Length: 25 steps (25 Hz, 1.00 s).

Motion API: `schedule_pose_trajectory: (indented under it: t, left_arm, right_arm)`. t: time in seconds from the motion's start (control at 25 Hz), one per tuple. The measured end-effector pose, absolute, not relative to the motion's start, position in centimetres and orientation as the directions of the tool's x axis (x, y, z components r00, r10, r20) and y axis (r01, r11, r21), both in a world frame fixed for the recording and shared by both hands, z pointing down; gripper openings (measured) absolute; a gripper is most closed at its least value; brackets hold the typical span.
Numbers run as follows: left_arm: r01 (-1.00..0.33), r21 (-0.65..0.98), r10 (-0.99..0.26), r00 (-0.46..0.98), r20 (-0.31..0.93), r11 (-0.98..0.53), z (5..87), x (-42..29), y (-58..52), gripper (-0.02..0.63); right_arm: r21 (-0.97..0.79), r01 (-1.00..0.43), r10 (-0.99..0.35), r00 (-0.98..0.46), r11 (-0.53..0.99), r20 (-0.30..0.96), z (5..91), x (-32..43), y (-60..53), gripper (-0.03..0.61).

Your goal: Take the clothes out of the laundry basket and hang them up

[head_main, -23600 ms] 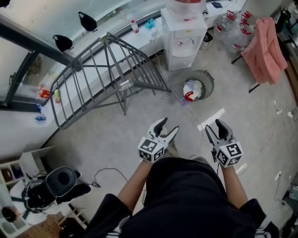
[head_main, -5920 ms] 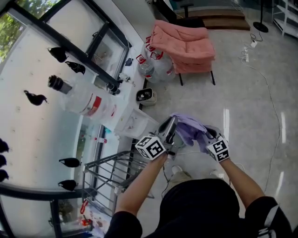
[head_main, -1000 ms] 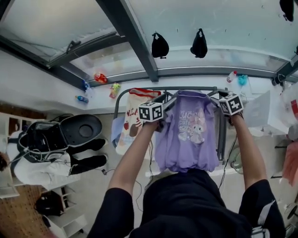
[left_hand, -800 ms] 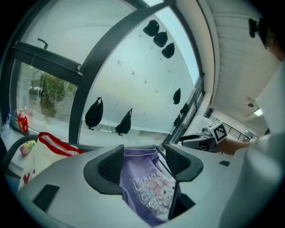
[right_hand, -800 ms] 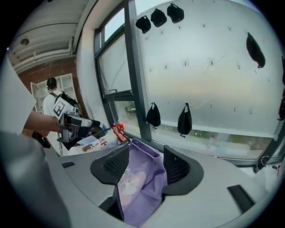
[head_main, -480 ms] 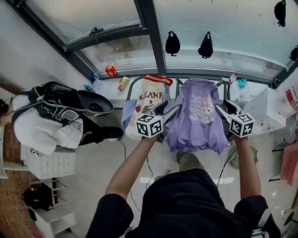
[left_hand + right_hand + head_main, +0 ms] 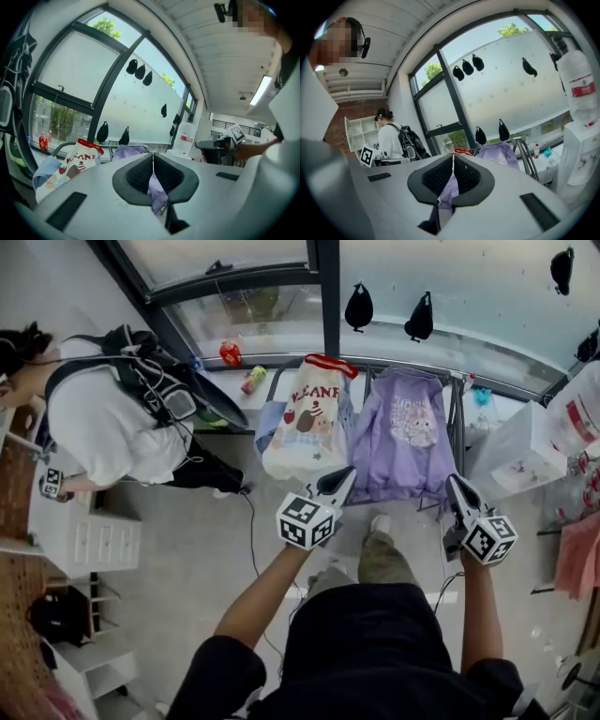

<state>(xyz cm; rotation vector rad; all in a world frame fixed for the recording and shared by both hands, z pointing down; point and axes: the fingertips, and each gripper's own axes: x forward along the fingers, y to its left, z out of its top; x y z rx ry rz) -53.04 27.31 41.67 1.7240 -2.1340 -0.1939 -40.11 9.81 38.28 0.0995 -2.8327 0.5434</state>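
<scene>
Looking down, the head view has the lilac printed sweatshirt point(image 7: 405, 442) draped over the grey metal drying rack point(image 7: 457, 418), with the left claw point(image 7: 343, 476) and right claw point(image 7: 455, 484) drawn back clear of it, so this piece looks hung. The left gripper view, then the right gripper view, add what it cannot: each claw has just been closing and is clenched on nothing, with lilac showing only beyond the slit.
</scene>
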Motion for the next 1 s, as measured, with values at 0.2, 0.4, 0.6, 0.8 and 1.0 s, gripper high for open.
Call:
schedule_pose_trajectory:
  t: [0.2, 0.4, 0.6, 0.8, 1.0]
  left_arm:
    - [-0.907, 0.325, -0.959, -0.218, 0.178, 0.267, 38.3, -49.4, 28.4, 0.008]
    - [-0.896, 0.284, -0.94, -0.321, 0.119, 0.342, 35.4, -46.7, 28.9, 0.006]
    - [-0.892, 0.253, -0.927, -0.355, 0.123, 0.375, 34.8, -43.9, 26.9, 0.005]
    - [-0.889, 0.236, -0.919, -0.363, 0.157, 0.392, 34.4, -40.2, 22.8, 0.005]
    - [-0.881, 0.25, -0.916, -0.38, 0.128, 0.401, 33.0, -36.1, 18.0, 0.005]
  right_arm:
    - [-0.21, -0.205, -0.152, -0.958, 0.956, 0.245, 35.3, -35.3, 9.6, 0.003]
    - [-0.207, -0.255, -0.208, -0.952, 0.944, 0.224, 34.4, -31.5, 7.8, 0.003]
    - [-0.215, -0.251, -0.214, -0.96, 0.944, 0.179, 31.6, -27.2, 4.8, 0.002]
    - [-0.081, -0.237, -0.222, -0.962, 0.968, 0.16, 29.7, -23.5, 2.6, 0.002]
    - [-0.079, -0.217, -0.202, -0.966, 0.973, 0.164, 29.7, -20.6, -0.4, 0.0]
